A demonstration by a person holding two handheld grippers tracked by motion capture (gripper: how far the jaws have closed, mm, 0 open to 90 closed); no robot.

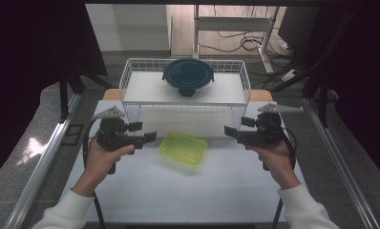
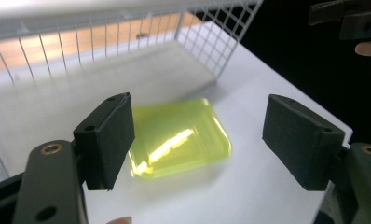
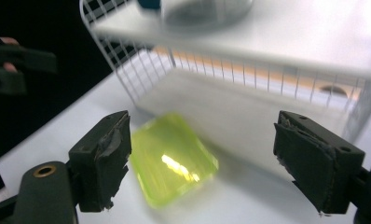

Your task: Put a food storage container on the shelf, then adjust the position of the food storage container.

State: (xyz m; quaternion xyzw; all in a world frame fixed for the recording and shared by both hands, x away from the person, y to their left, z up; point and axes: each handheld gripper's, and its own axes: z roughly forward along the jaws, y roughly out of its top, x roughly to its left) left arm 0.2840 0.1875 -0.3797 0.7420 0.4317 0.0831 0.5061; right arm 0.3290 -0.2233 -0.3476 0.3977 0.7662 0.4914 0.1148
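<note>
Here: one yellow-green container (image 1: 184, 148), one round lidded bowl (image 1: 188, 76), two grippers.

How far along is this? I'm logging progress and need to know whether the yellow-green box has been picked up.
Not yet. The yellow-green box lies on the white table, untouched. Already on the wire rack sits a round blue-lidded bowl. The left gripper and right gripper flank the box, jaws open. Gripping and moving it is left.

Left gripper (image 1: 149, 137), right gripper (image 1: 230, 131): jaws wide, pointing inward, level.
</note>
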